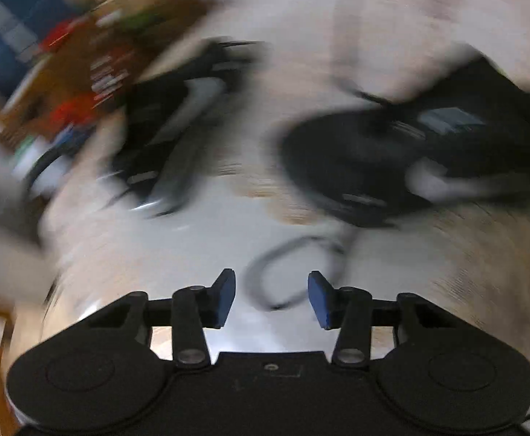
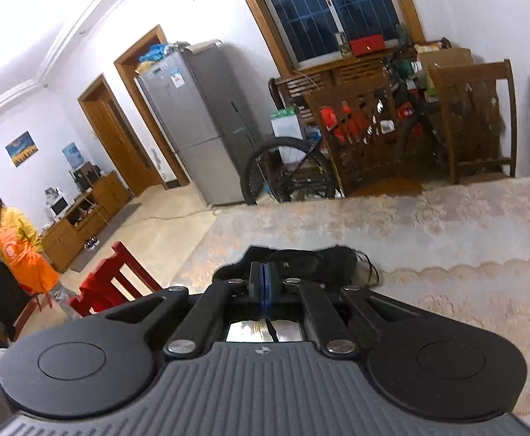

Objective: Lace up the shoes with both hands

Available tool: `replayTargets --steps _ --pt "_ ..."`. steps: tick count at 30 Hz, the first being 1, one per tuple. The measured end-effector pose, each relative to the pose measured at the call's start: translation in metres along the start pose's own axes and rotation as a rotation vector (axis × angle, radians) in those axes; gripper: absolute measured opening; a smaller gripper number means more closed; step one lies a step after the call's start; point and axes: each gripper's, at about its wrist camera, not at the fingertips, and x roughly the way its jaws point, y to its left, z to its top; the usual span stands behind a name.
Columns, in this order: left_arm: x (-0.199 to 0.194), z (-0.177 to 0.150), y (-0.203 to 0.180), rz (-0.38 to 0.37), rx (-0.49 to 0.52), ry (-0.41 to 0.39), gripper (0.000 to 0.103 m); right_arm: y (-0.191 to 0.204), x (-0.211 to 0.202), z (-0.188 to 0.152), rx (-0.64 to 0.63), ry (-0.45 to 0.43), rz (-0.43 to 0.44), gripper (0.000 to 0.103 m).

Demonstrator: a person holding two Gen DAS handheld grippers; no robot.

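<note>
lace-patterned tablecloth (image 2: 428,218) bears black shoes (image 1: 392,160); left gripper (image 1: 271,296) fingers parted, empty, right gripper (image 2: 263,283) fingers clenched.

Black shoe (image 2: 301,263) on beige floral-patterned tablecloth (image 2: 446,218).

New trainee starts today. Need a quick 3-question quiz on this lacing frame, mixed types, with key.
1. True or false: the left gripper has its jaws apart with nothing between them.
2. The right gripper is: A) wide open B) shut C) out of view.
3. What colour are the two shoes on the table, the left shoe and the right shoe?

Key: 1 true; 2 B; 3 black.
</note>
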Motion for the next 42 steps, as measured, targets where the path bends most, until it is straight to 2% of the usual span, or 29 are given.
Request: replayTargets --steps 3,6,9,14,18,19,20,21,25,27,31,35,36,39,42 --pt "0.015 -0.008 -0.016 -0.094 -0.008 0.005 0.043 -0.004 0.003 -0.015 0.025 0.03 -0.018 0.0" --pt "0.023 -0.014 -0.015 -0.134 -0.099 -0.001 0.043 -0.01 0.007 -0.028 0.054 0.061 -0.038 0.0" --pt "0.032 -0.013 -0.003 -0.135 -0.156 0.011 0.042 -0.013 0.011 -0.036 0.077 0.085 -0.052 0.0" --pt "0.046 -0.016 0.005 -0.18 -0.162 0.047 0.042 -0.013 0.014 -0.044 0.1 0.112 -0.062 0.0" --pt "0.049 -0.016 0.01 -0.196 -0.177 0.042 0.041 -0.012 0.015 -0.048 0.105 0.126 -0.066 0.0" --pt "0.05 -0.015 0.013 -0.206 -0.191 0.047 0.039 -0.012 0.015 -0.049 0.106 0.129 -0.067 0.0" --pt "0.052 -0.014 0.014 -0.232 -0.209 0.051 0.026 -0.013 0.014 -0.049 0.108 0.13 -0.07 0.0" --pt "0.052 -0.013 0.015 -0.261 -0.226 0.055 0.003 -0.013 0.013 -0.05 0.11 0.132 -0.075 0.0" --pt "0.046 -0.018 0.011 -0.272 -0.244 0.077 0.002 -0.02 0.008 -0.053 0.13 0.128 -0.092 0.0" --pt "0.042 -0.022 0.015 -0.27 -0.308 0.074 0.002 -0.023 0.007 -0.054 0.142 0.128 -0.101 0.0" --pt "0.011 -0.023 0.039 -0.301 -0.54 -0.025 0.002 -0.027 0.002 -0.056 0.162 0.126 -0.106 0.0" --pt "-0.043 -0.023 0.068 -0.319 -0.819 -0.214 0.002 -0.036 -0.005 -0.054 0.239 0.106 -0.025 0.0" --pt "-0.056 -0.021 0.074 -0.323 -0.863 -0.262 0.002 -0.037 -0.008 -0.051 0.253 0.097 0.001 0.0" --pt "-0.094 -0.002 0.088 -0.291 -0.9 -0.365 0.002 -0.035 -0.015 -0.039 0.283 0.064 0.102 0.0" --pt "-0.124 0.027 0.1 -0.25 -0.869 -0.414 0.002 -0.023 -0.015 -0.021 0.273 0.037 0.185 0.0"
